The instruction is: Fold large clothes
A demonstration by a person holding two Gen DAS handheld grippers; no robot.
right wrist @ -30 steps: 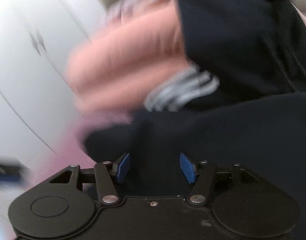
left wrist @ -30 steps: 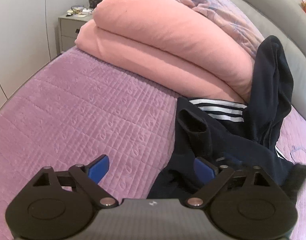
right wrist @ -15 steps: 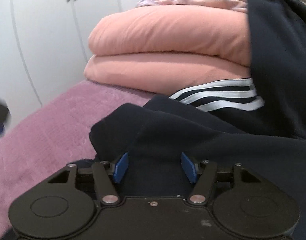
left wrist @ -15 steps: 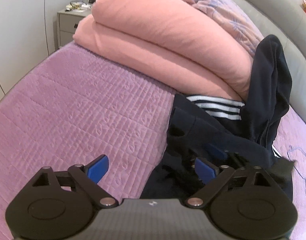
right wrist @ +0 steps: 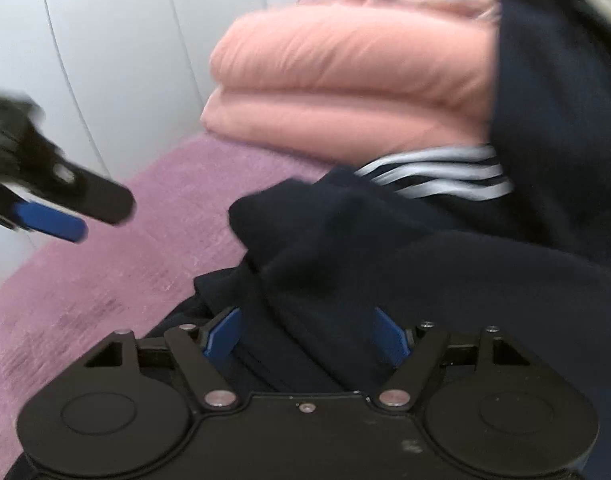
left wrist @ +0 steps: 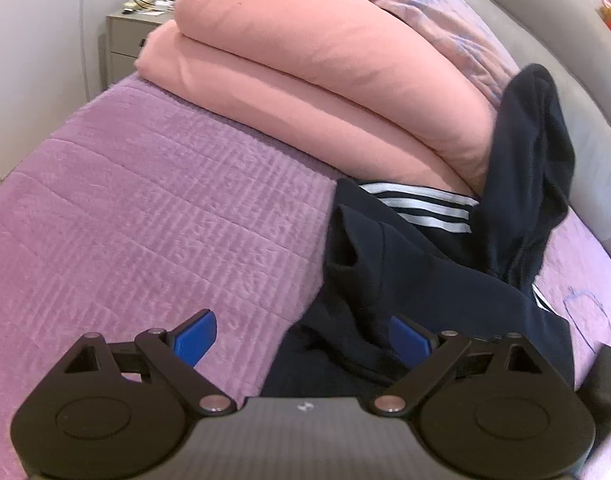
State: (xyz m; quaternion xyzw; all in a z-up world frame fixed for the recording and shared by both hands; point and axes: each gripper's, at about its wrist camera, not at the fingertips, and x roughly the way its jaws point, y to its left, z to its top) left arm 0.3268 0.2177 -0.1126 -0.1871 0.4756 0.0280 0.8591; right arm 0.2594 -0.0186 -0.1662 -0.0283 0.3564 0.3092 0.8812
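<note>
Garment: dark navy jacket (left wrist: 437,280) with white stripes (left wrist: 421,208), lying crumpled on the right part of the bed (left wrist: 145,220), its upper end propped against the stacked pink duvet (left wrist: 325,80) and rising toward the headboard (left wrist: 545,40).
Bedding: purple quilted cover, bare to the left of the garment; nightstand (left wrist: 121,44) beyond the far corner.
Left gripper: left gripper (left wrist: 303,338) hovers low at the near edge of the jacket, fingers spread wide; the right blue pad (left wrist: 409,340) sits over dark cloth, the left pad (left wrist: 195,336) over bare quilt. Nothing is pinched.
Right gripper: right gripper (right wrist: 305,336) has a raised fold of the jacket (right wrist: 325,248) running between its fingers, which stand fairly wide apart; whether the pads press the cloth I cannot tell, since the picture is blurred and the fabric hides the contact.
Other view: the left gripper (right wrist: 53,208) shows in the right wrist picture, off to the left above the quilt, apart from the garment.
Step in hand: judged as the opening one, getting hold of the bunched jacket so it can be spread flat; no fold is made yet.
Next move: probably calls for each gripper to close on a separate edge or corner, then lift and pull apart toward the bare quilt to flatten the cloth.
Risk: gripping several layers at once would keep the bundle tangled.
</note>
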